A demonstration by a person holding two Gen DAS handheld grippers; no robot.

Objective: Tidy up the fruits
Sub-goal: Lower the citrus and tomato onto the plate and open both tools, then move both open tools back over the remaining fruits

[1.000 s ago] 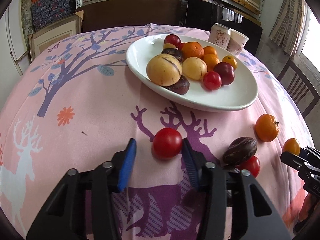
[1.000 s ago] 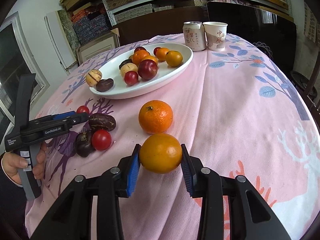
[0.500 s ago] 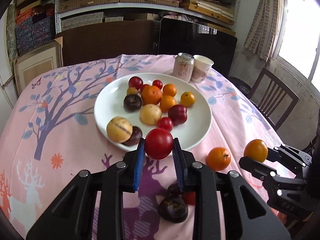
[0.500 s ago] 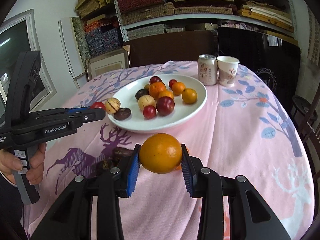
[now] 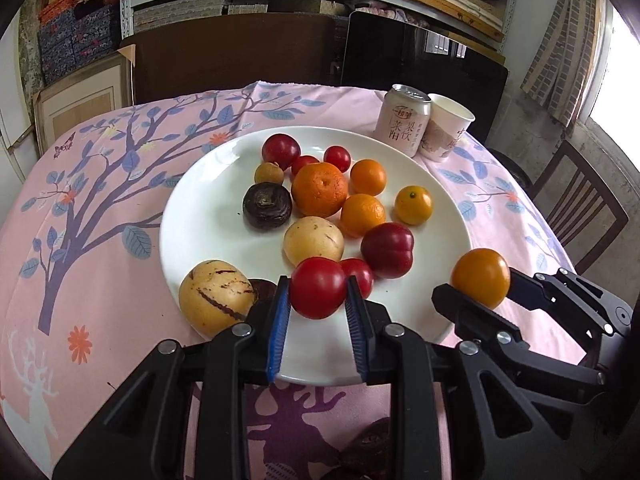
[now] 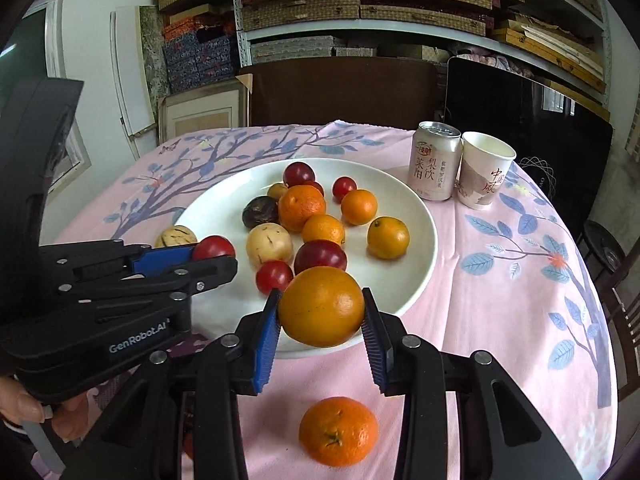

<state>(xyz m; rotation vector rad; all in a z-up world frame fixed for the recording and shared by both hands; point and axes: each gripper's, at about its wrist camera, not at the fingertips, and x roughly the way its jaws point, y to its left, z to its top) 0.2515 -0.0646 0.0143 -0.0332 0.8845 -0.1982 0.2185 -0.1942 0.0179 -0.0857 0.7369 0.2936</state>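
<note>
My left gripper (image 5: 318, 294) is shut on a red tomato (image 5: 317, 287) and holds it above the near rim of the white plate (image 5: 200, 216). My right gripper (image 6: 322, 312) is shut on an orange (image 6: 321, 306) and holds it above the plate's near edge (image 6: 416, 272). The right gripper also shows in the left wrist view (image 5: 476, 294), the left one in the right wrist view (image 6: 208, 258). The plate holds several oranges, tomatoes, plums and yellow striped fruits. One mandarin (image 6: 338, 430) lies on the cloth below my right gripper.
A drink can (image 5: 403, 120) and a paper cup (image 5: 448, 126) stand behind the plate on the pink cloth (image 5: 100, 184). A dark passion fruit (image 5: 370, 446) lies on the cloth near me. A chair (image 5: 580, 216) stands to the right.
Both grippers have moved forward with their fruits and now hang over the plate's near rim. The plate looks closer in both views.
</note>
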